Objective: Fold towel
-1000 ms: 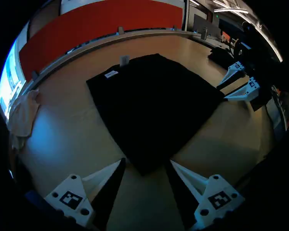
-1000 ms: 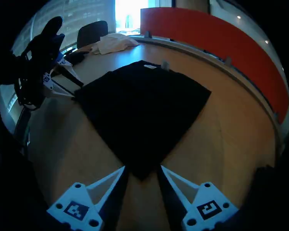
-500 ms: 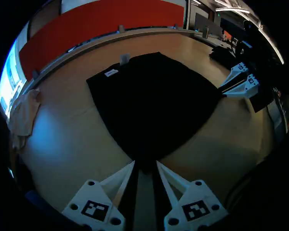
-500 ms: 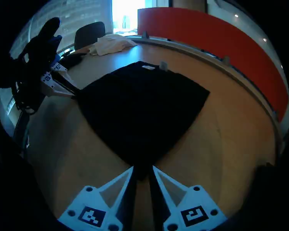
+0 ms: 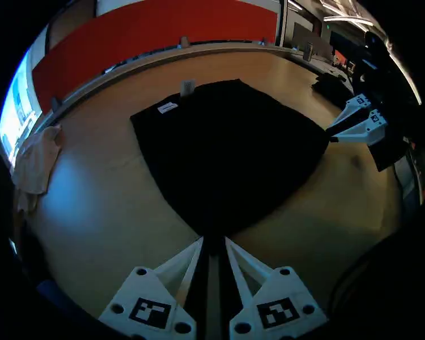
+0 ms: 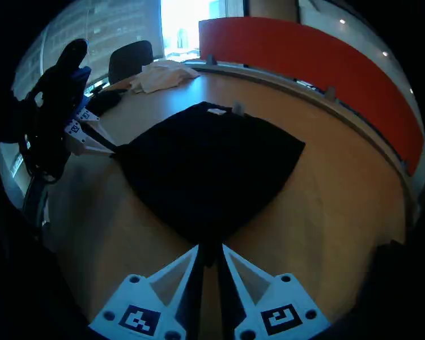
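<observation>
A black towel (image 5: 229,147) lies spread on the wooden table (image 5: 99,204), a white tag (image 5: 168,107) at its far corner. My left gripper (image 5: 214,247) is shut on the towel's near corner in the left gripper view. In the right gripper view the same towel (image 6: 209,164) has its other near corner pinched by my shut right gripper (image 6: 211,254). Each view also shows the other gripper farther off at a side corner: the right gripper (image 5: 332,131) and the left gripper (image 6: 111,149), held by a dark gloved hand (image 6: 56,113). The held corners are lifting slightly.
A red partition (image 5: 156,28) runs along the table's far edge. A pale cloth (image 5: 34,161) lies at the left; it also appears as the pale cloth (image 6: 161,72) near a dark chair (image 6: 130,56). Small grey clips (image 5: 187,86) stand behind the towel.
Both grippers went from open to shut on the towel's near corners. The towel's near edges have since drawn in and risen a little.
</observation>
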Demonstrator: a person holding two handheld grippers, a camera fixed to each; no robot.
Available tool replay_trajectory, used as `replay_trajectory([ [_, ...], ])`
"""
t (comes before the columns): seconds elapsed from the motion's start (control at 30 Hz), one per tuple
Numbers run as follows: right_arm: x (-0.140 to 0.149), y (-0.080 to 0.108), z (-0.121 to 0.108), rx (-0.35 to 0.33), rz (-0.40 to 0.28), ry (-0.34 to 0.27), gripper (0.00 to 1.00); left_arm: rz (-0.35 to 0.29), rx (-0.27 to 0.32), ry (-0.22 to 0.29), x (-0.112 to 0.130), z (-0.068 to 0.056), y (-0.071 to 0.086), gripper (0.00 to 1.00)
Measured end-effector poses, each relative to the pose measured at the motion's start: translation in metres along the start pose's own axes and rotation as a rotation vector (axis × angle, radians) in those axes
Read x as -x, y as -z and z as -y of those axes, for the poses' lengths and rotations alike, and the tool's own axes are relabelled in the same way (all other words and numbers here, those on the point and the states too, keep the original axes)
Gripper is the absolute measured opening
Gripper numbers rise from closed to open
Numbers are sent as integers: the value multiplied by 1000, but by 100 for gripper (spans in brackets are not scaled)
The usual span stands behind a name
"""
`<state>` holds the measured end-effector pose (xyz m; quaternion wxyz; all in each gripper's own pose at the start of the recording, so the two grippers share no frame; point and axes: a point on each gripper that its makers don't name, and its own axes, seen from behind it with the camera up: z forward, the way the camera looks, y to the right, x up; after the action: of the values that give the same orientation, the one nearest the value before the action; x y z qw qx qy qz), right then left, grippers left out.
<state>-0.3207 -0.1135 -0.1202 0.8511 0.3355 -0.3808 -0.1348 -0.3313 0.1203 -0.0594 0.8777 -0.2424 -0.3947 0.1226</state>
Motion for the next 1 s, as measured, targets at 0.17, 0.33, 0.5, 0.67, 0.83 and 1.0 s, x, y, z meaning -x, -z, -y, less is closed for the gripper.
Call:
replay_trajectory([
  [0.17, -8, 8, -1, 5, -16, 6, 14, -19, -8, 14, -8, 0, 8, 10],
  [0.33, -23, 21, 0, 7, -43, 13, 14, -42, -17, 36, -20, 1, 23, 10],
  [0.5, -39, 38, -1, 13, -71, 19, 14, -61, -16, 58, -32, 0, 41, 10],
  [0.67, -51, 56, 0, 15, -84, 23, 14, -68, -14, 68, -42, -5, 60, 10],
  [0.83, -56, 73, 2, 16, -83, 29, 14, -72, -6, 75, -50, -12, 78, 10],
  [1.0, -60, 89, 6, 10, -82, 29, 14, -74, 3, 83, -56, -19, 94, 10],
])
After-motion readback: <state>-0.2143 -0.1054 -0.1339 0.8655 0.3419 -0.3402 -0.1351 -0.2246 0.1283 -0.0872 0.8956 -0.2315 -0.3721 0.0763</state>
